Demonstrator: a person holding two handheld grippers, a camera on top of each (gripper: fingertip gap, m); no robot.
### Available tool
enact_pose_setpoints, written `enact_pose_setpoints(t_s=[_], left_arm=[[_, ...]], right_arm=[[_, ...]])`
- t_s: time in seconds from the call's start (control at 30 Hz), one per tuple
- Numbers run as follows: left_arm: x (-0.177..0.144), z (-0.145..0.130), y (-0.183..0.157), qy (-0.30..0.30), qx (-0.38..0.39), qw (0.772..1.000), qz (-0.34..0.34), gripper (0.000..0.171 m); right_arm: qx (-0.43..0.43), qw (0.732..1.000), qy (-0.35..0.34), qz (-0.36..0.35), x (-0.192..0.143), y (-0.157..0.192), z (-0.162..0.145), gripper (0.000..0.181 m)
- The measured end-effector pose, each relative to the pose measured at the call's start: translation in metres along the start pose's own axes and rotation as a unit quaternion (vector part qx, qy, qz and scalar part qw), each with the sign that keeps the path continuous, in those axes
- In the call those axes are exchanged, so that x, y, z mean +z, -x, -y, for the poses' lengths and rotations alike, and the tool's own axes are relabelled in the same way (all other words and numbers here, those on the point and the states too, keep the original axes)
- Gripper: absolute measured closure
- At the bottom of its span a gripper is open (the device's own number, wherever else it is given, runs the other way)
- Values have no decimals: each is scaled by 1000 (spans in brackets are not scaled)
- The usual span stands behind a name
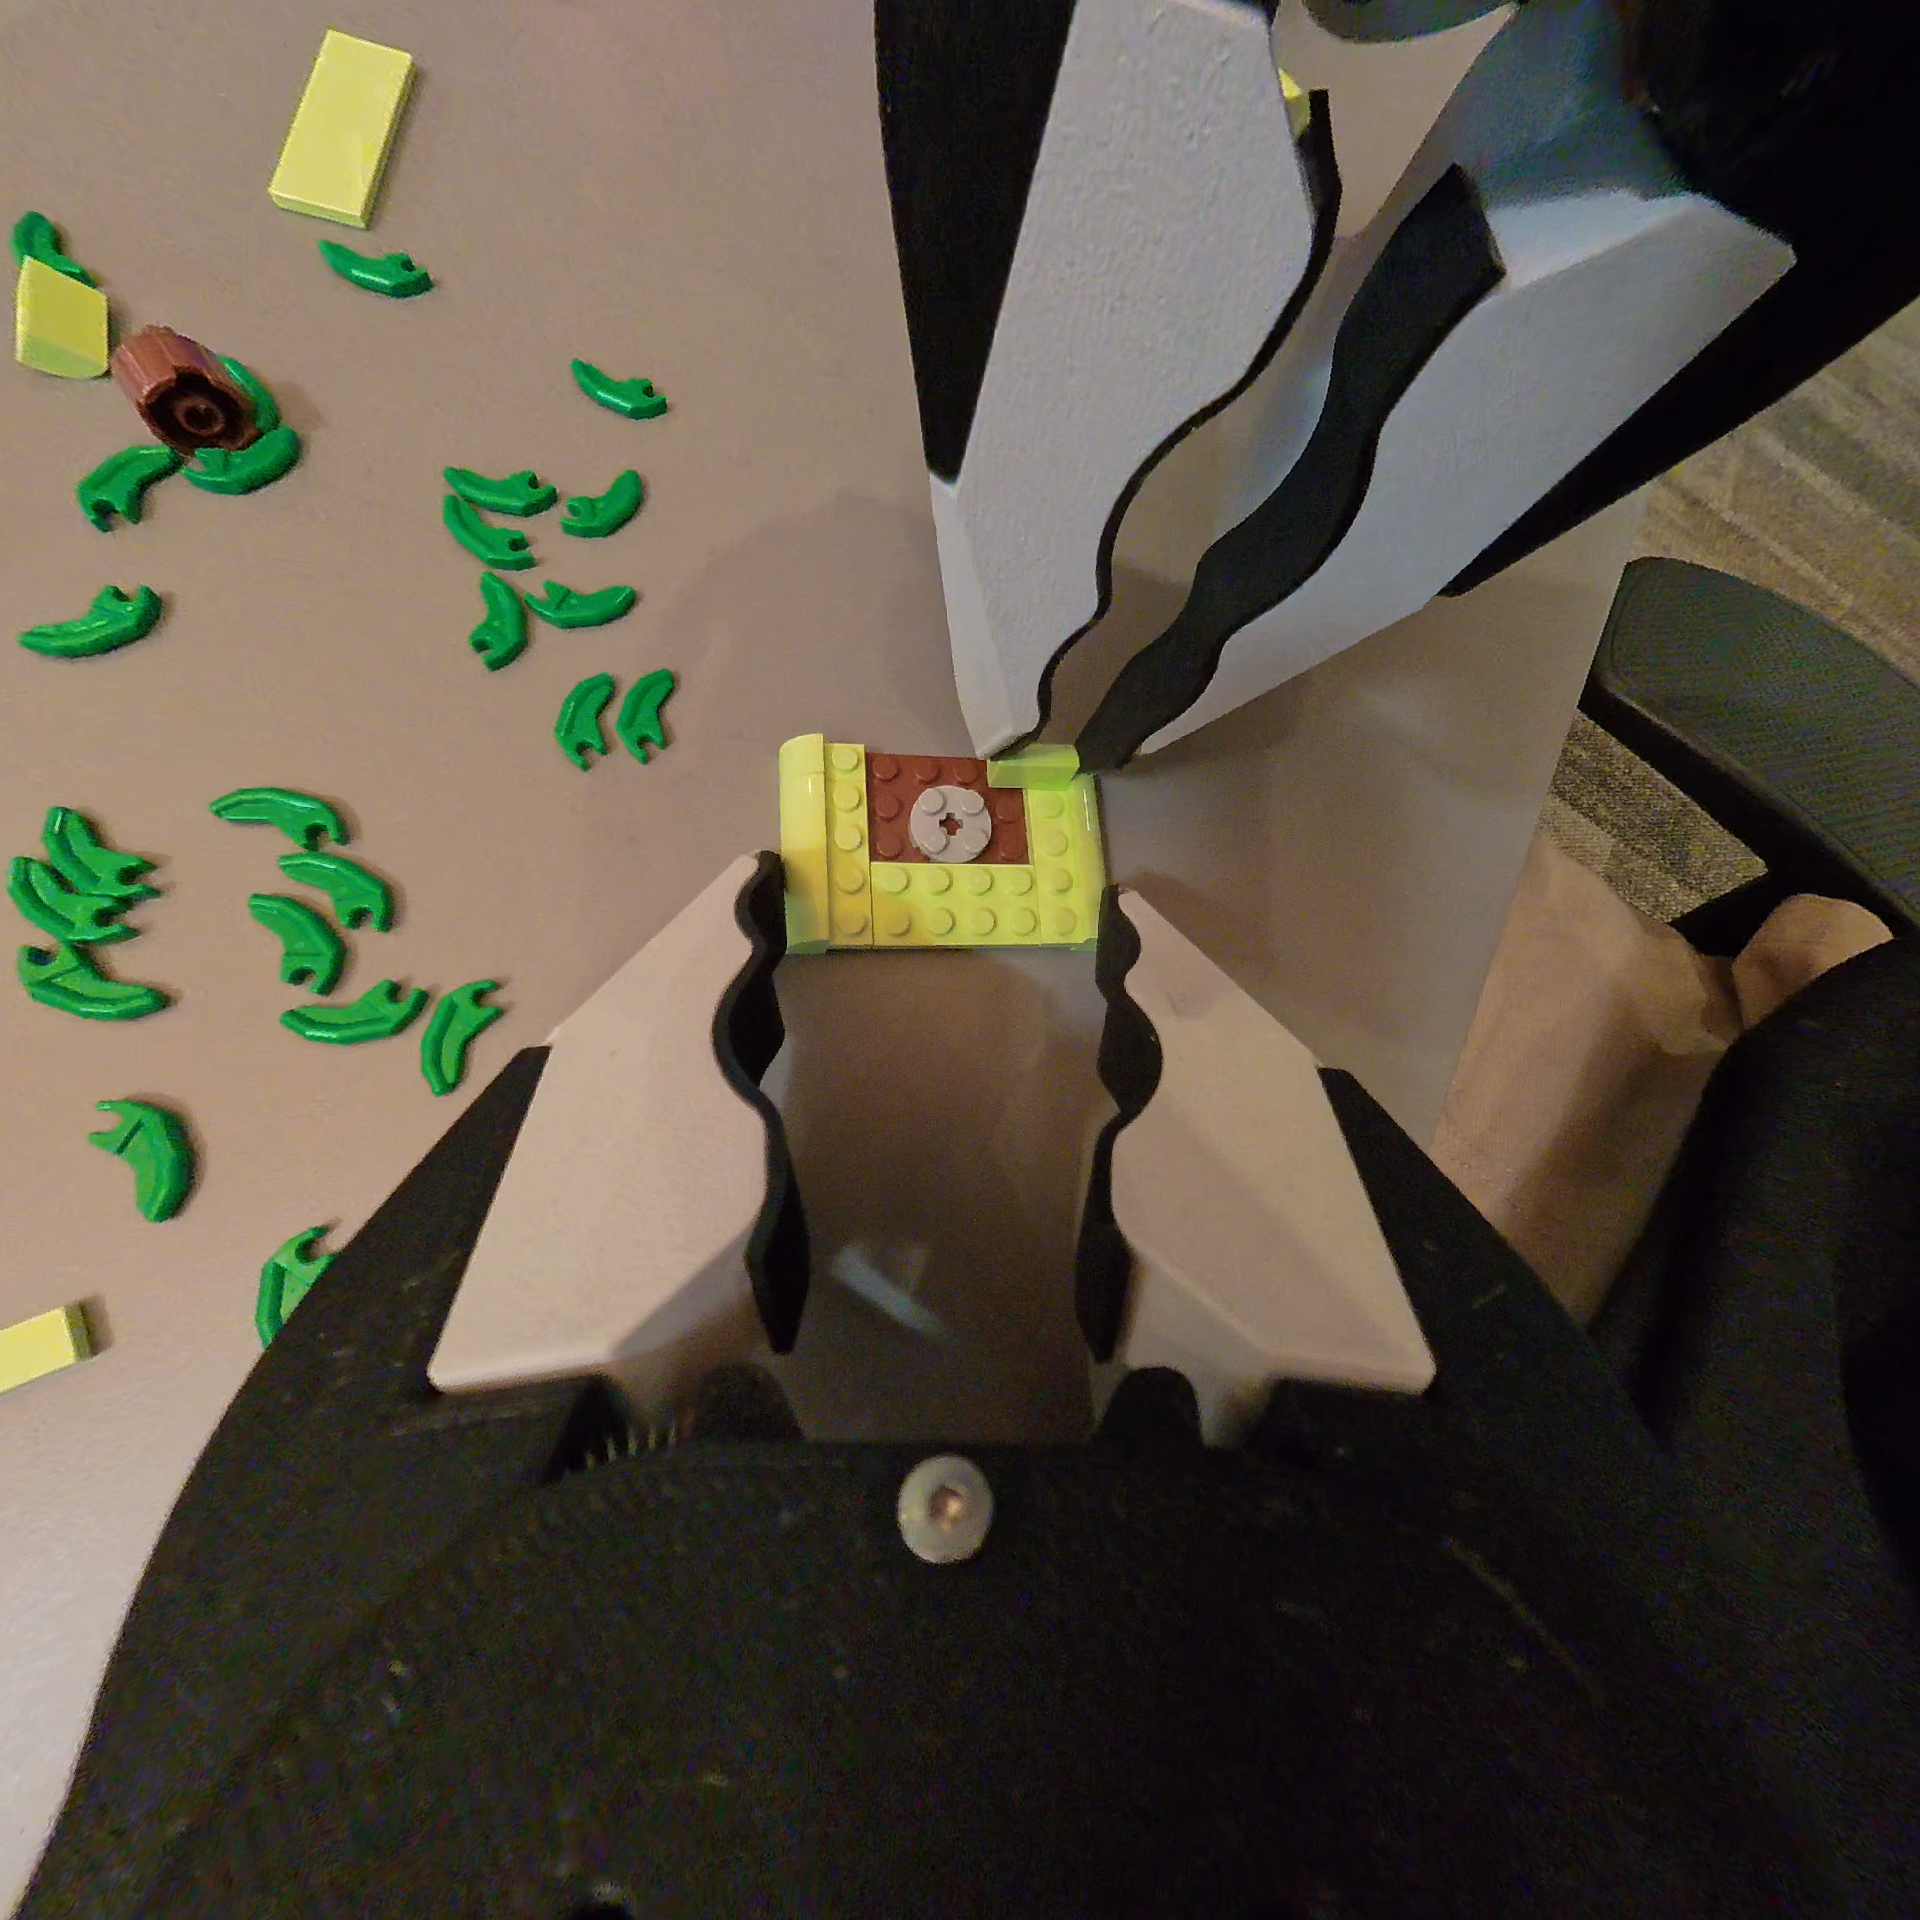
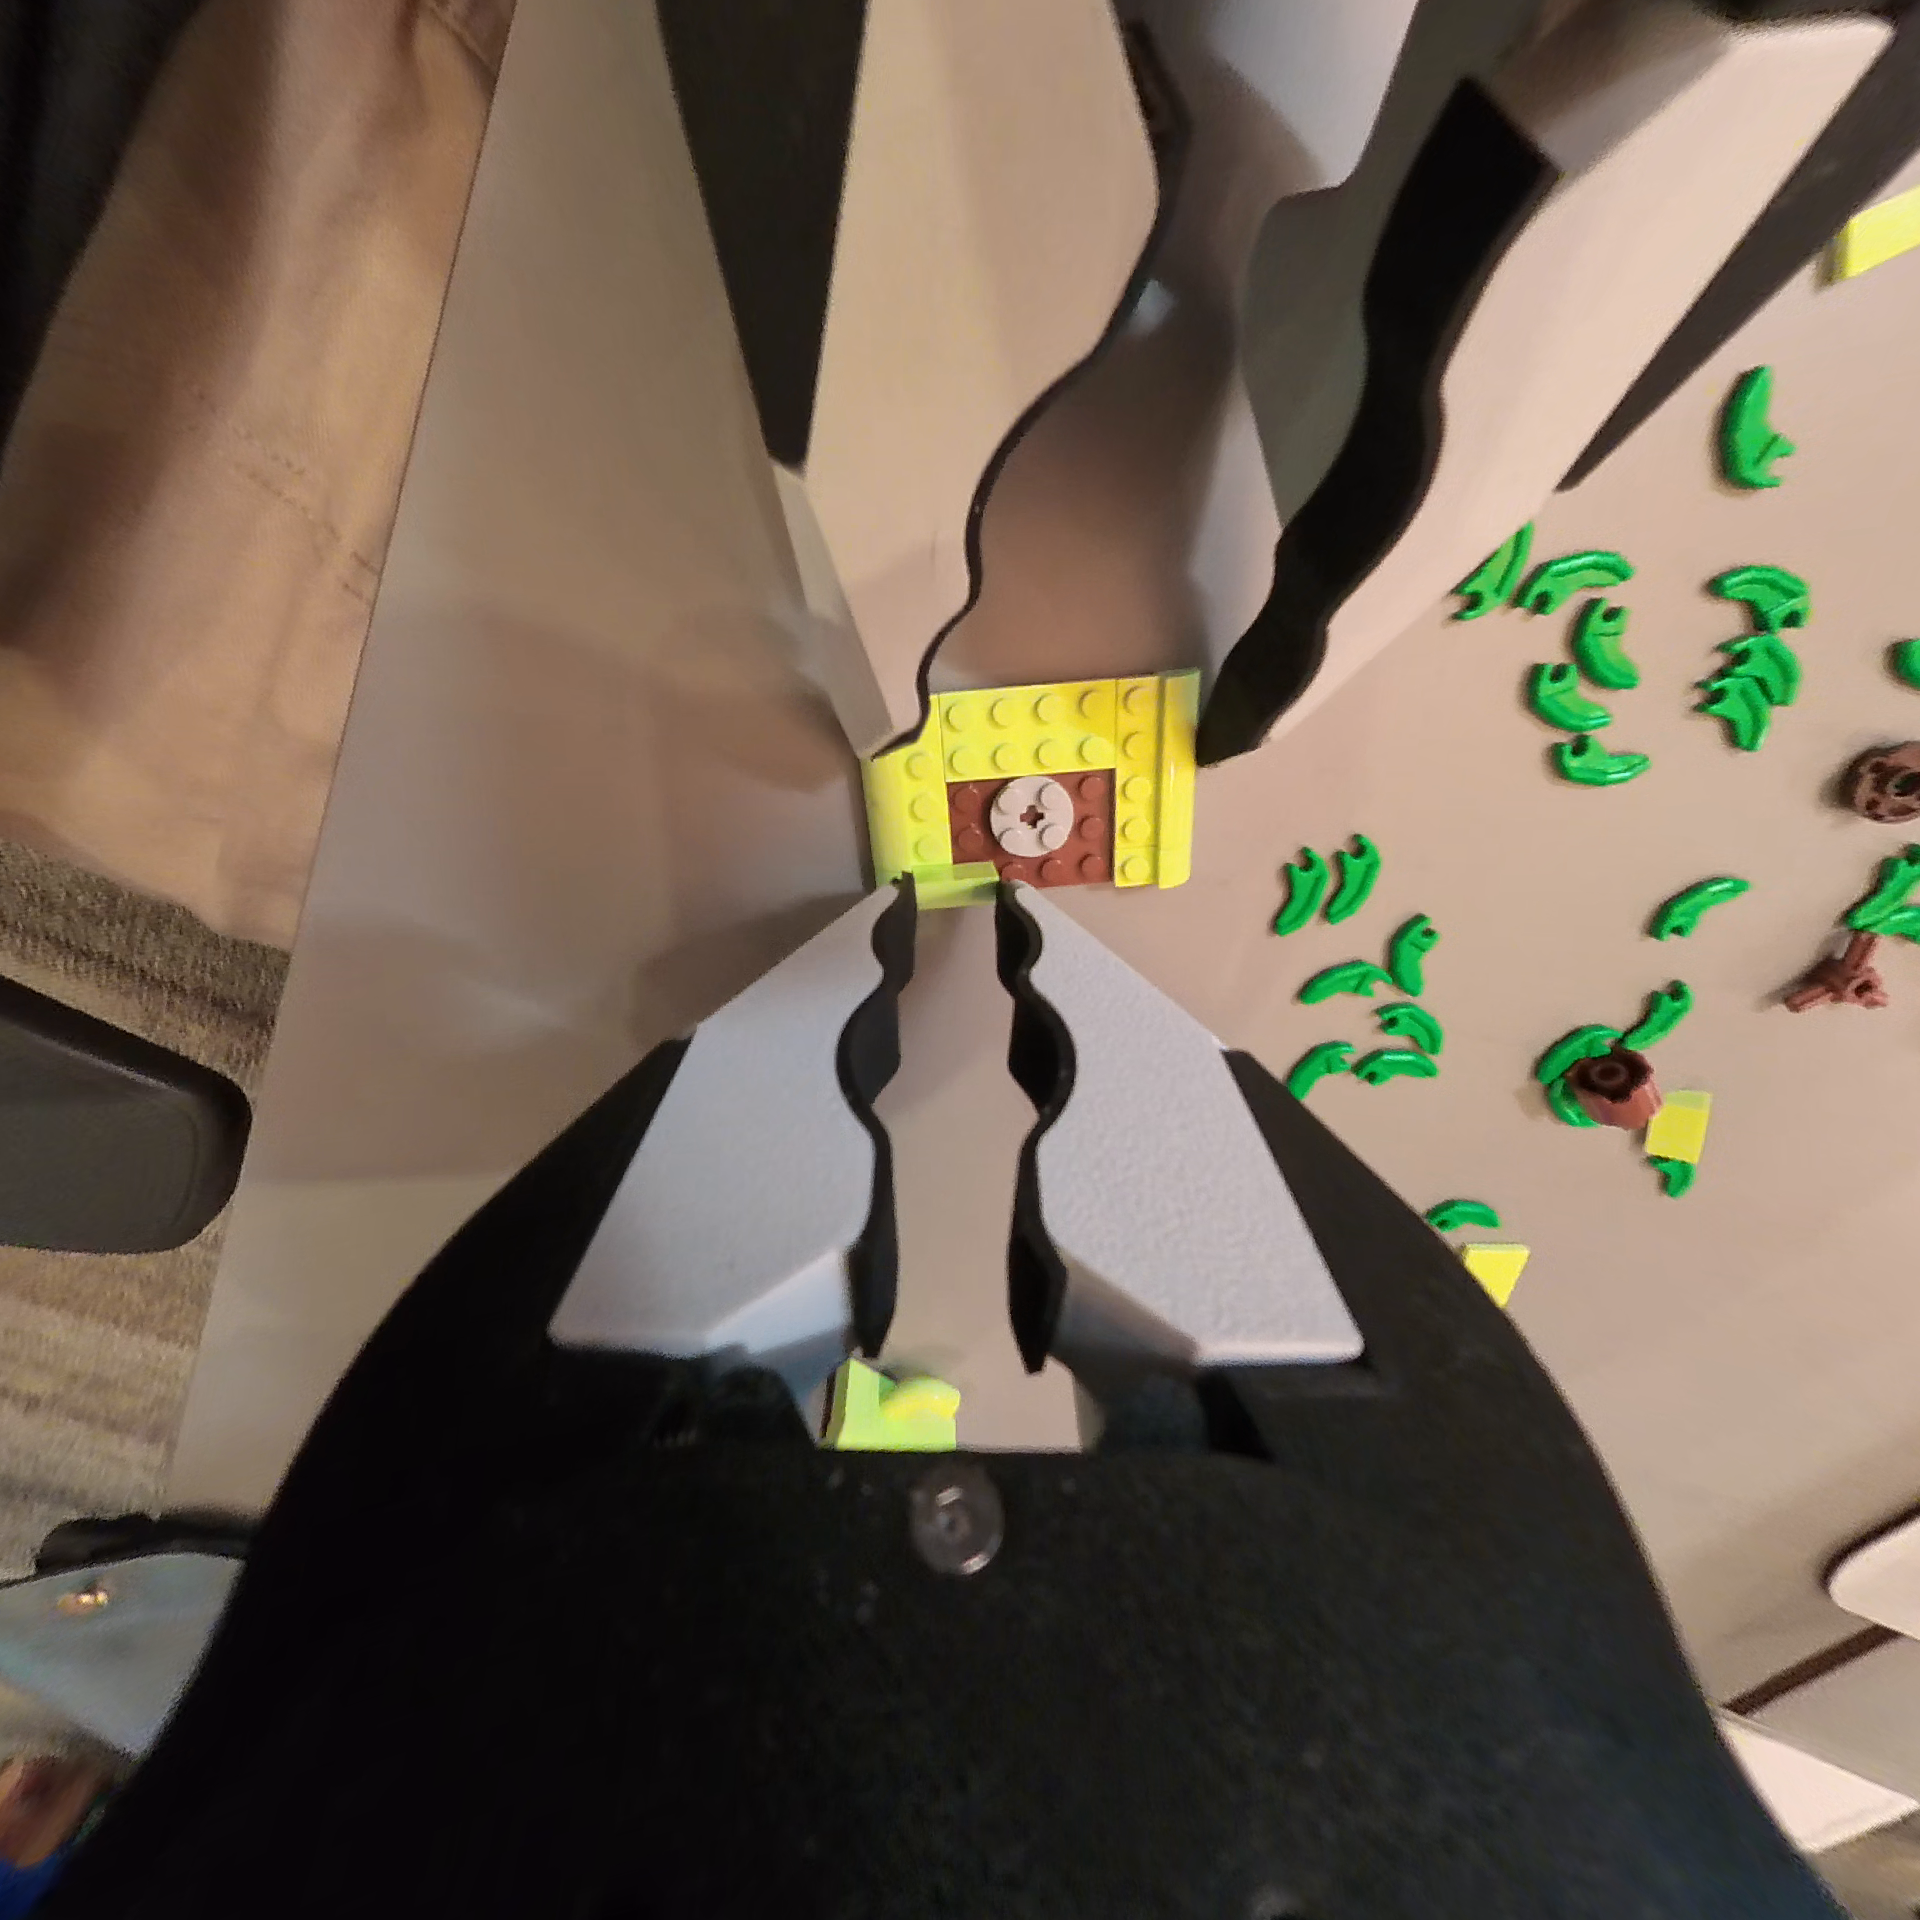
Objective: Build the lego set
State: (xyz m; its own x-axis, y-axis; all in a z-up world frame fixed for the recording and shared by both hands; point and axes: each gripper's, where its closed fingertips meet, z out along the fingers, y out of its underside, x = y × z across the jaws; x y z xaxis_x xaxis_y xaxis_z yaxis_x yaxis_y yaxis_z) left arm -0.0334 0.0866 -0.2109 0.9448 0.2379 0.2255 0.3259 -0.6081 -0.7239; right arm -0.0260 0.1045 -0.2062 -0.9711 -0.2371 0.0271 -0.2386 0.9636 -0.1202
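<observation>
A lime base plate (image 1: 940,914) with a brown plate (image 1: 894,790) and a grey round plate (image 1: 948,823) on it lies on the table. My left gripper (image 1: 940,899) is shut on the base, one fingertip on each side edge. My right gripper (image 1: 1070,750) comes in from above and is shut on a small lime piece (image 1: 1029,771), held at the base's far right corner. In the right wrist view my right gripper (image 2: 951,885) pinches the lime piece (image 2: 951,889) at the near edge of the base (image 2: 1039,727). The left gripper (image 2: 1060,732) clamps it from the far side.
Several green leaf pieces (image 1: 322,914) lie scattered to the left, with a brown trunk piece (image 1: 187,400) and lime tiles (image 1: 343,130). A brown branch piece (image 2: 1834,982) lies among leaves. The table edge, a person's legs (image 1: 1558,1039) and a black chair (image 1: 1766,707) are on the right. The tips of both grippers are at nearly the same place.
</observation>
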Motion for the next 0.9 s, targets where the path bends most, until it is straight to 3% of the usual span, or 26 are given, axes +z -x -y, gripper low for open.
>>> enact_pose_setpoints(t_s=[0.43, 0.6, 0.7, 0.77, 0.83, 0.9], left_arm=[[0, 0, 0, 0, -1, 1000, 0, 114], [0, 0, 0, 0, -1, 1000, 0, 114], [0, 0, 0, 0, -2, 1000, 0, 114], [0, 0, 0, -1, -2, 1000, -1, 114], [0, 0, 0, -1, -3, 1000, -1, 114], [0, 0, 0, -1, -3, 1000, -2, 114]], right_arm=[[49, 998, -3, -46, 2, 0, -1, 168], [114, 989, -56, -73, 1, -3, -1, 166], [177, 970, -121, -118, -7, -11, 1, 139], [223, 950, -166, -144, -15, -13, 4, 132], [297, 920, -188, -175, -19, -18, -2, 142], [378, 886, -205, -173, -17, -16, -8, 164]])
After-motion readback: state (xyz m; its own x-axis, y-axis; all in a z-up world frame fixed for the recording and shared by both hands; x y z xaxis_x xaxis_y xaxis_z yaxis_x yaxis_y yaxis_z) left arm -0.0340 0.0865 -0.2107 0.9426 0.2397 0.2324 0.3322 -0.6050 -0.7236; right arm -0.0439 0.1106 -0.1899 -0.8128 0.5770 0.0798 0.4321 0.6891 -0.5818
